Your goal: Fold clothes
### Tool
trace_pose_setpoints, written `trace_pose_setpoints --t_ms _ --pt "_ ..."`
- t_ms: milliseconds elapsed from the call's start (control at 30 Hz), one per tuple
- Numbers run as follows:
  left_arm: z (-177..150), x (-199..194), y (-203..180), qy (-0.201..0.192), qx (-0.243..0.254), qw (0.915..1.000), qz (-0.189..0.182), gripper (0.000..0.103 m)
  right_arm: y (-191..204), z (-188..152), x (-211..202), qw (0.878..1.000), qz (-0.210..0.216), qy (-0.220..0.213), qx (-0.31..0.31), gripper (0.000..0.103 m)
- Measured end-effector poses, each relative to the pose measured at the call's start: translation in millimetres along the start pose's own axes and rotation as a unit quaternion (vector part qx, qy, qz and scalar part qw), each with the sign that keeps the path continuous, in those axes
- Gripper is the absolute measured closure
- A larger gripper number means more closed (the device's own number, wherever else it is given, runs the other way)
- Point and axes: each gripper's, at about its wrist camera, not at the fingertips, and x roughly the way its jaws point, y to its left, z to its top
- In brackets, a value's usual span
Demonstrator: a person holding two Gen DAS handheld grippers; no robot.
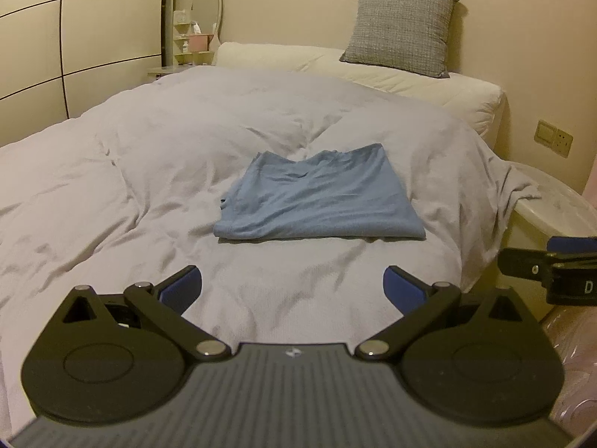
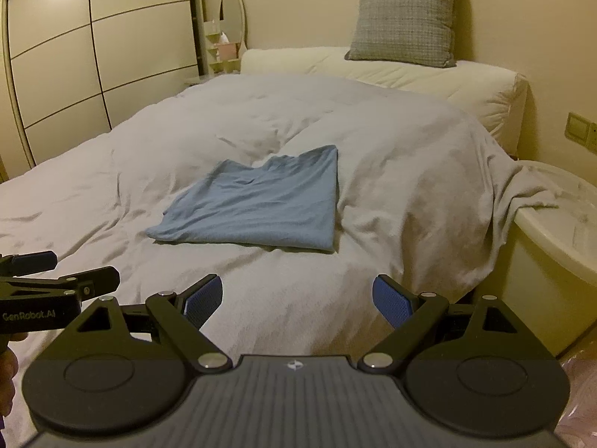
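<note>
Shirt (image 1: 321, 198), blue, lies folded into a rough rectangle mid-bed on the duvet (image 1: 130, 171), its far edge rumpled. Left gripper (image 1: 293, 289) and right gripper (image 2: 297, 300) hang near, jaws wide, empty. Folding looks done; perhaps smoothing remains.

Each gripper, the left gripper (image 1: 293, 291) and the right gripper (image 2: 297, 300), had black linkage arms with silver pivot screws, round black discs at the base and a ribbed grey body bearing a small emblem. The fingertips (image 2: 391, 304) carried blue textured pads. White "GenRobot.AI" lettering ran along the left one's black side.
</note>
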Motion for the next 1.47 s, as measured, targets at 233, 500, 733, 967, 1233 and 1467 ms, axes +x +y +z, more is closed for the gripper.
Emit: trace_pose_setpoints --t_ms 233,500,733,967,1233,1467 --pt "-1 -7 -11 0.000 0.016 0.9997 0.018 0.001 -1 -5 -11 1.000 0.010 -0.003 0.004 0.014" --pt "-3 -5 -16 0.004 0.024 0.9988 0.042 0.001 0 -6 -11 1.000 0.011 -0.004 0.005 0.014" --pt "-4 0 -19 0.006 0.028 0.9987 0.041 0.001 -1 -7 -6 1.000 0.012 0.001 0.009 0.014" --pt "-4 4 -23 0.008 0.029 0.9988 0.038 0.001 -2 -8 -6 1.000 0.012 0.000 0.009 0.014" --pt "-5 4 -25 0.009 0.029 0.9990 0.034 0.001 -3 -8 -5 1.000 0.011 0.000 0.013 0.014" --pt "-7 1 -23 -0.005 0.016 0.9990 0.041 0.001 -3 -9 -4 1.000 0.012 0.001 0.016 0.014"
